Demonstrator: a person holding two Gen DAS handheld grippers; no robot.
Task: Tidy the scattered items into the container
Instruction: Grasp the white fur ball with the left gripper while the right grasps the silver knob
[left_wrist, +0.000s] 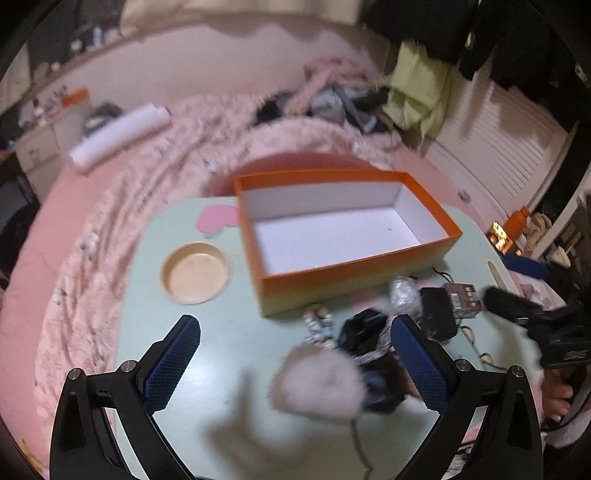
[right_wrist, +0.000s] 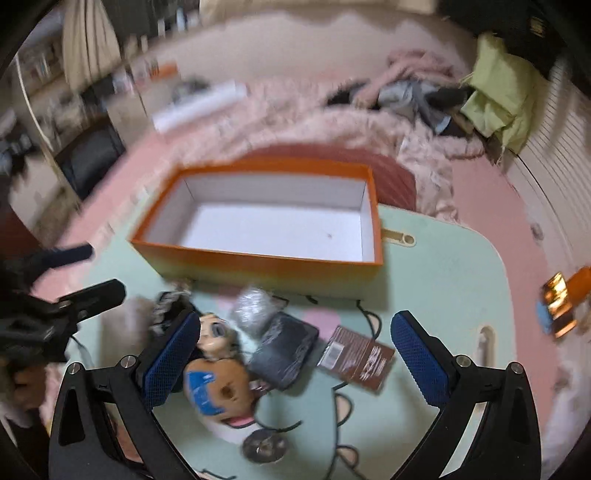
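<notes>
An orange box (left_wrist: 351, 275) with a bare white inside stands on the mint-green table (left_wrist: 221, 350). In front of it lies a scatter: a fluffy grey pom (left_wrist: 317, 384), a silver packet (left_wrist: 404, 291), a black pouch (left_wrist: 437, 314) and a brown carton (left_wrist: 461, 295). My left gripper (left_wrist: 295, 321) is open above the pom, holding nothing. The right wrist view shows the box (right_wrist: 258, 266), a doll figure (right_wrist: 218, 369), the silver packet (right_wrist: 253, 306), the black pouch (right_wrist: 284, 347) and the brown carton (right_wrist: 354, 356). My right gripper (right_wrist: 295, 317) hangs open over them, nothing between its fingers.
A round wooden cup recess (left_wrist: 195, 273) sits in the table left of the box. A pink fluffy blanket (left_wrist: 155, 184) and a white roll (left_wrist: 118, 136) lie on the bed behind. Thin black cords (right_wrist: 369, 317) trail among the items. A small round disc (right_wrist: 264, 446) lies near the table's front.
</notes>
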